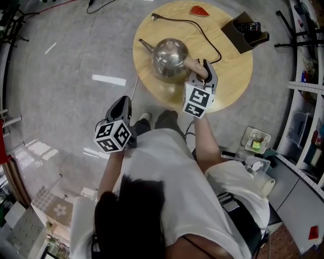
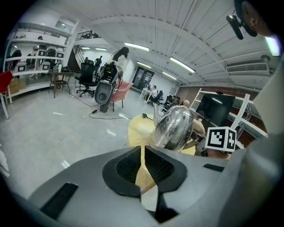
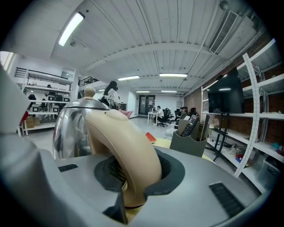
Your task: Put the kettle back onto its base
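A shiny steel kettle [image 1: 170,58] with a beige handle [image 1: 194,64] stands on the round wooden table [image 1: 233,76]. Its spout points left. My right gripper [image 1: 203,69] is shut on that handle [image 3: 128,150], and the pads clamp it from both sides in the right gripper view [image 3: 133,177]. The steel body [image 3: 71,133] rises just behind the handle. The base is hidden under the kettle. Only its black cord [image 1: 202,33] shows, running to a plug at the table's far edge. My left gripper [image 1: 121,103] hangs off the table to the left, shut and holding nothing [image 2: 143,166]. It faces the kettle [image 2: 173,128].
A dark organizer box [image 1: 244,33] holding a remote stands at the table's far right and also shows in the right gripper view [image 3: 191,142]. A small red object [image 1: 199,10] lies at the far edge. Shelving stands at the right, and grey floor surrounds the table.
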Action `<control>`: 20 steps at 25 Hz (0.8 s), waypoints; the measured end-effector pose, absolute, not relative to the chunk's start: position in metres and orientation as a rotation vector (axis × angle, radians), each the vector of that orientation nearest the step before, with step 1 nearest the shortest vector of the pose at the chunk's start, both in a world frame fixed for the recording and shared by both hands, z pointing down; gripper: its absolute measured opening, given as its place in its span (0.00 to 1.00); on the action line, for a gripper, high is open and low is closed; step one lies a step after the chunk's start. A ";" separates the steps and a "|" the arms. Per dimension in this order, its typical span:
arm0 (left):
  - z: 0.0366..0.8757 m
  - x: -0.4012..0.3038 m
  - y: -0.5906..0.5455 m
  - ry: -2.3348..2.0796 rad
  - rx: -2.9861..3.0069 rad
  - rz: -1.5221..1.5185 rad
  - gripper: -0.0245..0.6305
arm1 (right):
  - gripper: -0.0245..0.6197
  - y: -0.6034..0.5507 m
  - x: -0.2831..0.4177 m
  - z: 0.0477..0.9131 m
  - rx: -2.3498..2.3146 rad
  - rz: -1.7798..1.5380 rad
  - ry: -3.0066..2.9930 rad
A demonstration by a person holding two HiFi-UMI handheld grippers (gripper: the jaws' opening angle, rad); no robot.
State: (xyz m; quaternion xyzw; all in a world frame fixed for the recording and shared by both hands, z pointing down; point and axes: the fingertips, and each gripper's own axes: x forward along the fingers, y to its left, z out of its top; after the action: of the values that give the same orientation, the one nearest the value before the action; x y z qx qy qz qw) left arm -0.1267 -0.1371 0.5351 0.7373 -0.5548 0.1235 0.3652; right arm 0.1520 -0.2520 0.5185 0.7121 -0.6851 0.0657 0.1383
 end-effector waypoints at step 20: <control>0.531 -0.128 -0.137 -1.433 1.914 0.325 0.11 | 0.17 -0.234 0.153 0.537 2.073 0.246 -1.971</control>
State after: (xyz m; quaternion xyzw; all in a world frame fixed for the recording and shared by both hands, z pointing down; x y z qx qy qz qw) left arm -0.1282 -0.1374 0.5309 0.7412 -0.5548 0.1257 0.3564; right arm 0.1529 -0.2339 0.5375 0.7154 -0.6803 0.0849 0.1349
